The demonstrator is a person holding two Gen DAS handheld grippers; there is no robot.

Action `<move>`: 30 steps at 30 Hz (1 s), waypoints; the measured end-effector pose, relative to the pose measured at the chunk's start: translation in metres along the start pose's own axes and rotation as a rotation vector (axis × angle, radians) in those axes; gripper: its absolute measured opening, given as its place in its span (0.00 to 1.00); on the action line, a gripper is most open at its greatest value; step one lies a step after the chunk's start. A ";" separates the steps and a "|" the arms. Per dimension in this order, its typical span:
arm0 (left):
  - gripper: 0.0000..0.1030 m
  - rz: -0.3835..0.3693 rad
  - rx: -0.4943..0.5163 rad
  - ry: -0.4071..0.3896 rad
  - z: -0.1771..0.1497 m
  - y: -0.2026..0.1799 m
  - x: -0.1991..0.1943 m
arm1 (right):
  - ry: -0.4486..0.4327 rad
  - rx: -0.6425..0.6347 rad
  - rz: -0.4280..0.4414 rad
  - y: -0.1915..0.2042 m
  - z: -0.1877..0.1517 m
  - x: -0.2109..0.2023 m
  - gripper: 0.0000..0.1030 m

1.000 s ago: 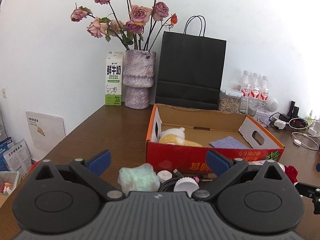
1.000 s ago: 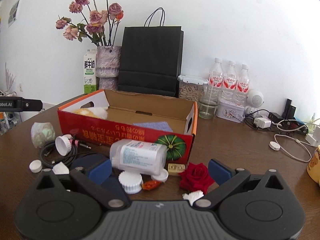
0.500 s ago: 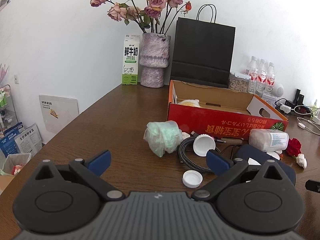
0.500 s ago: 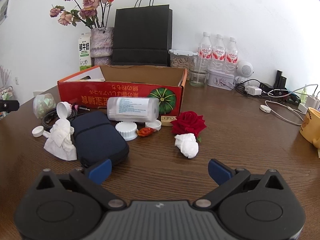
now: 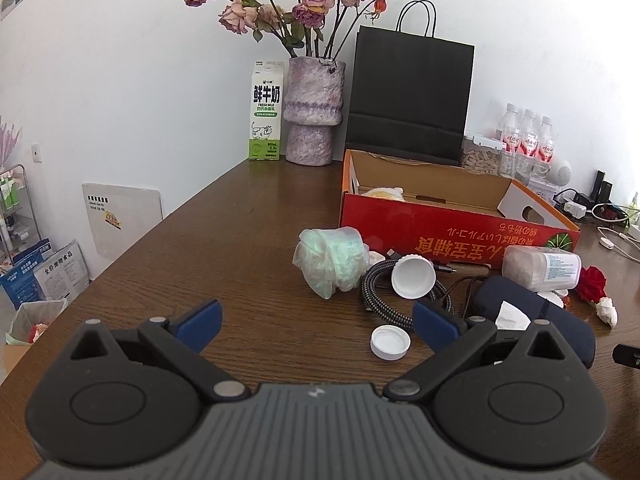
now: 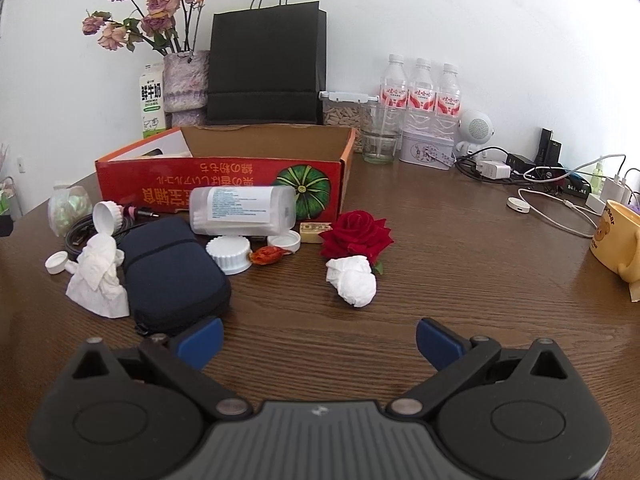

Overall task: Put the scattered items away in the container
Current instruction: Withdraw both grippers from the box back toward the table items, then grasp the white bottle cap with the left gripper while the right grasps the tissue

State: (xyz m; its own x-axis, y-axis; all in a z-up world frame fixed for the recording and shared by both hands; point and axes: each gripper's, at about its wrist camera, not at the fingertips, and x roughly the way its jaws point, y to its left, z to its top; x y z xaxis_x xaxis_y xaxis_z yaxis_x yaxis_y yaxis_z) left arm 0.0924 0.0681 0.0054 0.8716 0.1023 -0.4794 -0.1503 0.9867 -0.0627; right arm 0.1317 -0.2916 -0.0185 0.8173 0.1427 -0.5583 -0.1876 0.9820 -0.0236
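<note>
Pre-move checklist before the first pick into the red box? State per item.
1. Left gripper open, holding nothing: ok.
2. Right gripper open, holding nothing: ok.
3. Red box open on top, room inside: ok.
4. Nearest pick for the right gripper, crumpled tissue, lies apart from the red rose: cannot tell, they look close.
5. White cap has bare table around it for the left gripper: ok.
6. Clear bottle lies on its side, may roll: not ok.
</note>
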 end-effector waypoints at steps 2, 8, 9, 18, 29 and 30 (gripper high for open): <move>1.00 -0.005 0.003 0.015 0.000 0.000 0.004 | 0.005 0.002 -0.008 -0.003 0.003 0.005 0.93; 1.00 -0.039 0.040 0.078 -0.006 -0.011 0.026 | 0.031 0.009 -0.016 -0.007 0.012 0.023 0.87; 1.00 -0.037 0.046 0.090 -0.006 -0.013 0.030 | 0.037 0.006 -0.015 -0.007 0.013 0.026 0.85; 0.97 -0.049 0.121 0.141 -0.009 -0.034 0.055 | 0.070 0.014 -0.014 -0.011 0.024 0.051 0.77; 0.56 -0.055 0.115 0.154 -0.010 -0.035 0.061 | 0.058 0.049 0.001 -0.017 0.029 0.060 0.50; 0.50 -0.061 0.120 0.151 -0.010 -0.036 0.060 | 0.056 0.045 0.004 -0.016 0.029 0.059 0.48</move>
State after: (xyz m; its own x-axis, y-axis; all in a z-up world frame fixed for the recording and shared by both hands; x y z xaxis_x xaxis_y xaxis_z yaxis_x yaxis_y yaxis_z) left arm 0.1453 0.0375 -0.0302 0.7963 0.0302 -0.6041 -0.0346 0.9994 0.0044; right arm 0.1989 -0.2951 -0.0274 0.7844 0.1403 -0.6042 -0.1649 0.9862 0.0149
